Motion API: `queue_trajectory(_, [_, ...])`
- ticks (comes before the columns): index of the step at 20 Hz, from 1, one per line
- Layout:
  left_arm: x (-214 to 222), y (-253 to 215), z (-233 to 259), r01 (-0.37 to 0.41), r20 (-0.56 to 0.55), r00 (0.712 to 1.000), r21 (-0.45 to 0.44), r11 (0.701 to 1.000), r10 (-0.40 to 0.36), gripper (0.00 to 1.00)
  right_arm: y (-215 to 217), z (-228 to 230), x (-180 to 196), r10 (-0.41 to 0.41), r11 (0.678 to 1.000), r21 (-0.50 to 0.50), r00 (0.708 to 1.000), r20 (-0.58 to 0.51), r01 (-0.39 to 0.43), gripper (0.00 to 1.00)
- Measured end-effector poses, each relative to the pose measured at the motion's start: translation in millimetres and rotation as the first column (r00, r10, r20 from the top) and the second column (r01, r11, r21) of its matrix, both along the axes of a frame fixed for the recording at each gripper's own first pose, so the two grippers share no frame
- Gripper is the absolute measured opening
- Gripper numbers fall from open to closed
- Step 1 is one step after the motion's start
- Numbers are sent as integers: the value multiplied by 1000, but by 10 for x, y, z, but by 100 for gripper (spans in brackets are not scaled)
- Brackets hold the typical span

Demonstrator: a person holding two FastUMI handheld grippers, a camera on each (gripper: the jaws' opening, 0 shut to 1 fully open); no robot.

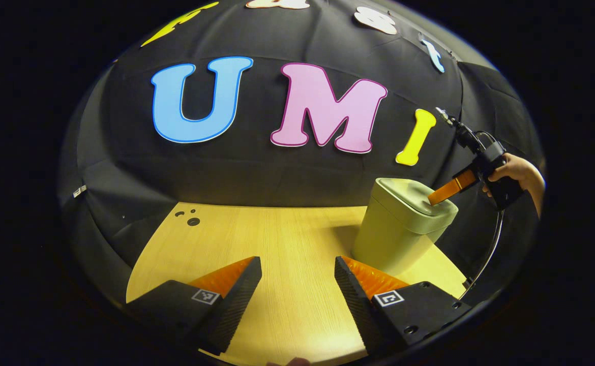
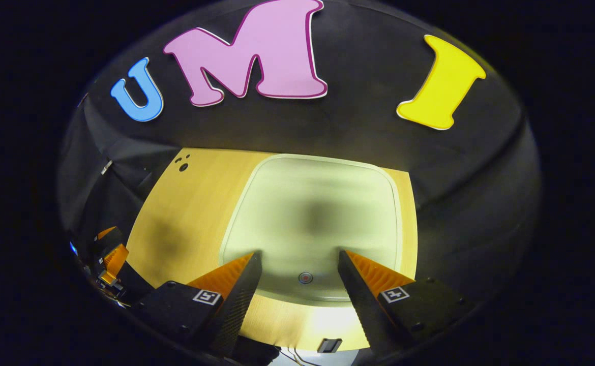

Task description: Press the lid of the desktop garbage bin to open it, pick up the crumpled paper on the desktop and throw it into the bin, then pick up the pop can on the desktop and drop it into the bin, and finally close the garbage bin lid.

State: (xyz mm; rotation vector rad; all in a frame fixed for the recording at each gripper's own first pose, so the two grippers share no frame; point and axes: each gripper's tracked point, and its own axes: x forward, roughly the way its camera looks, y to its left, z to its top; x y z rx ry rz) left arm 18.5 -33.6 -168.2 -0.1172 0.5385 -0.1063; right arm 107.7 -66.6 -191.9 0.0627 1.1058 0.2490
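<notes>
While the right hand-held gripper (image 2: pixel 300 269) hovers spread over the pale green plastic bin (image 1: pixel 399 229), its closed lid (image 2: pixel 313 223) lies directly beneath its fingers. The left hand-held gripper (image 1: pixel 297 277) waits spread above the wooden table (image 1: pixel 287 239). Risk: an off-centre press may tip the bin.

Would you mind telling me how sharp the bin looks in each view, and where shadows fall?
Left gripper view: the bin is sharp and casts a shadow on the table. Right gripper view: the lid is blurred, with a dark shadow patch at its centre.
</notes>
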Motion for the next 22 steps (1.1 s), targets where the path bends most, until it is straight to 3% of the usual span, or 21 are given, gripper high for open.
queue_trajectory(6, [37,3,-45,-8,-12,1000,-11,1000,8,94,6,-71,-32,119,990,-49,979,-168,-129,98])
queue_trajectory(10, [48,-10,-43,-11,-12,1000,-20,1000,11,94,34,-91,-9,148,984,-63,968,-204,-164,100])
queue_trajectory(12, [59,-27,-15,-7,-3,1000,-18,1000,7,94,15,-54,37,156,984,-60,974,-164,-168,99])
queue_trajectory(18, [52,6,20,3,10,1000,-4,1000,-3,94,52,34,77,65,998,16,998,-3,-65,99])
queue_trajectory(22, [32,28,52,1,15,1000,5,1000,-1,94,81,81,47,-17,998,68,991,134,8,97])
